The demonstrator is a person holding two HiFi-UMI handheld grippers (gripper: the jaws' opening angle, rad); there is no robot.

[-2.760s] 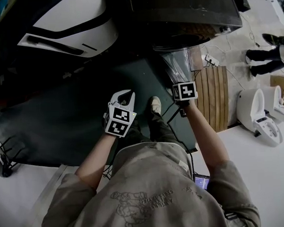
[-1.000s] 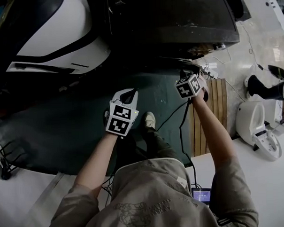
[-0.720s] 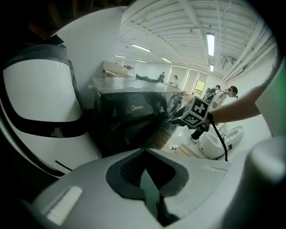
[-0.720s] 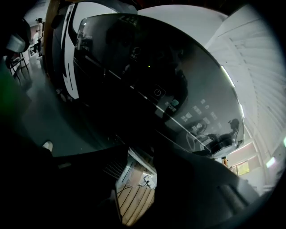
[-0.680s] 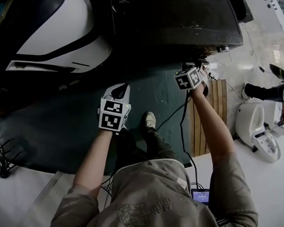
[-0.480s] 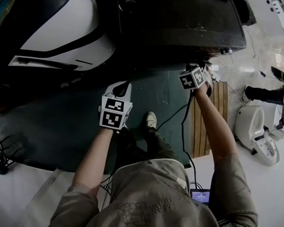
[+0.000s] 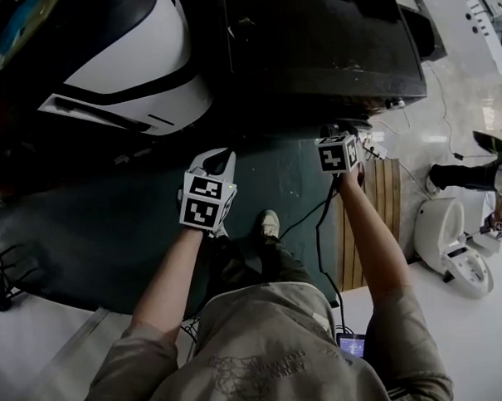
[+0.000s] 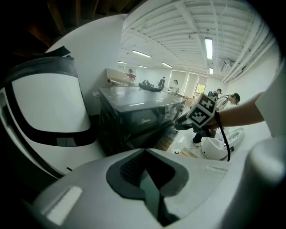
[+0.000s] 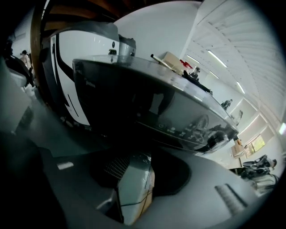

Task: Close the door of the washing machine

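Observation:
The dark washing machine (image 7: 319, 43) stands at the top of the head view, and its front is in deep shadow. No door shows sticking out from it. My right gripper (image 7: 335, 135) is held up at the machine's front right corner. In the right gripper view the machine (image 9: 147, 103) fills the middle, and the right gripper (image 9: 136, 179) is open after its jaws have just been closing a little; only floor shows between them. My left gripper (image 7: 215, 165) hangs over the green mat, away from the machine. It looks shut and empty (image 8: 147, 174).
A large white and black curved shell (image 7: 128, 51) stands left of the machine. A green mat (image 7: 111, 218) lies under me and wooden slats (image 7: 375, 190) to the right. A cable (image 7: 320, 226) trails from my right hand. White floor units (image 7: 451, 228) stand at the right.
The door that stuck out by my right gripper in the earliest frame no longer shows. Both grippers have risen toward the machine, and the right one's marker cube has rolled.

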